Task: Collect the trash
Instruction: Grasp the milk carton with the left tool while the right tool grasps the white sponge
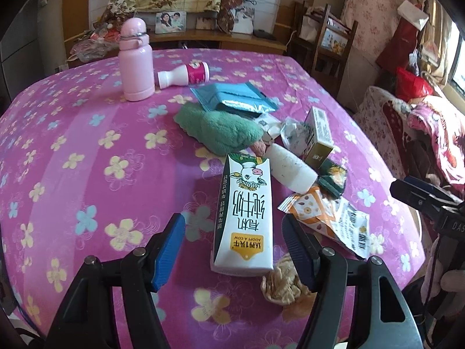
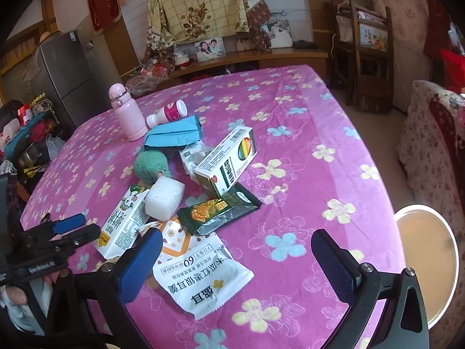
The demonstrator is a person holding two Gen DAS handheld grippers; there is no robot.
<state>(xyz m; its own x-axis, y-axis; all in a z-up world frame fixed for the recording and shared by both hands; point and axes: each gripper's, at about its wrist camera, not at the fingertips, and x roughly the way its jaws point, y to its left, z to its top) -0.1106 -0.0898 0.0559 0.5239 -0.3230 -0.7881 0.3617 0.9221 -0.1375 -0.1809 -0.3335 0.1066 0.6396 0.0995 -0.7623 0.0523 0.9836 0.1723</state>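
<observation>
Straddling milk carton [image 1: 244, 218], left tool [image 1: 234, 226] open, untouched

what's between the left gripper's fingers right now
The near end of the milk carton lies between the open left gripper fingers, untouched by either pad, on the tablecloth. The left wrist view shows it.

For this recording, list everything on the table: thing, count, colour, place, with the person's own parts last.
flask: 1, pink, upright, far left
yoghurt bottle: 1, white-magenta, lying beside flask
foil pouch: 1, teal, behind plush
plush toy: 1, green, centre
milk carton: 1, white-green, lying between left jaws
foam block: 1, white, beside carton
medicine box: 1, white
cracker wrapper: 1, dark green
snack bag: 1, white-orange, near edge
left gripper: open
right gripper: open
</observation>
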